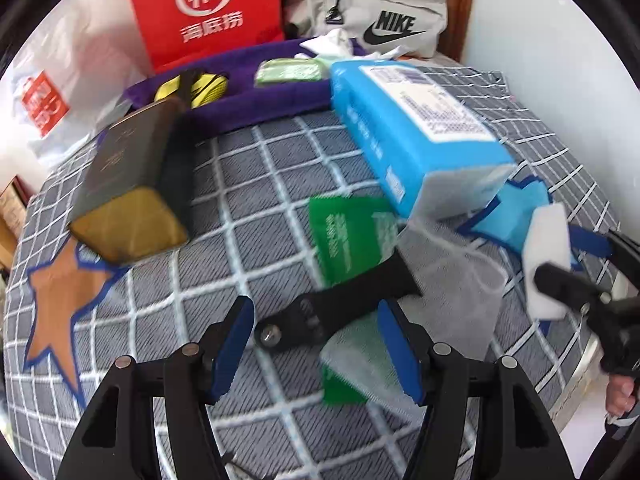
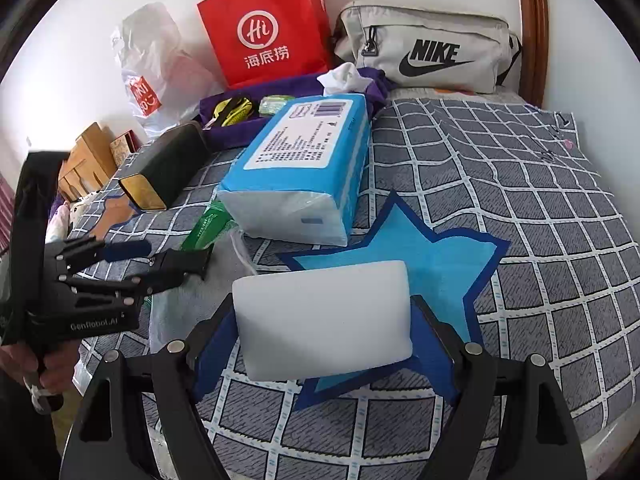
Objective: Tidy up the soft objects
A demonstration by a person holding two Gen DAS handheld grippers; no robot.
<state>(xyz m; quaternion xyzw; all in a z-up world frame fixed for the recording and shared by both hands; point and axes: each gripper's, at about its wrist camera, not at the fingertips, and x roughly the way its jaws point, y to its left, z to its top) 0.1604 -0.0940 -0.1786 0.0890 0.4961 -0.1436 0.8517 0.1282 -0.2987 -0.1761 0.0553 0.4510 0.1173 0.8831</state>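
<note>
My right gripper [image 2: 322,312] is shut on a white sponge block [image 2: 324,320], with a blue pad on each short side, just above a blue star patch [image 2: 440,256] on the checked bedcover. The sponge [image 1: 548,240] and the right gripper [image 1: 560,280] also show at the right edge of the left wrist view. My left gripper [image 1: 316,320] is open and points down over a black strap-like piece [image 1: 340,308], which lies between its pads without being pressed. Under that piece lie a green packet [image 1: 348,236] and a translucent mesh bag [image 1: 452,280]. A blue tissue pack [image 2: 304,168] rests behind them.
A black box with a gold end [image 1: 128,184] lies at the left. A purple tray [image 1: 248,104] at the back holds a yellow-black item and a green packet. Behind it stand a red paper bag [image 2: 268,28], a grey Nike bag [image 2: 432,52] and a plastic bag [image 2: 148,64].
</note>
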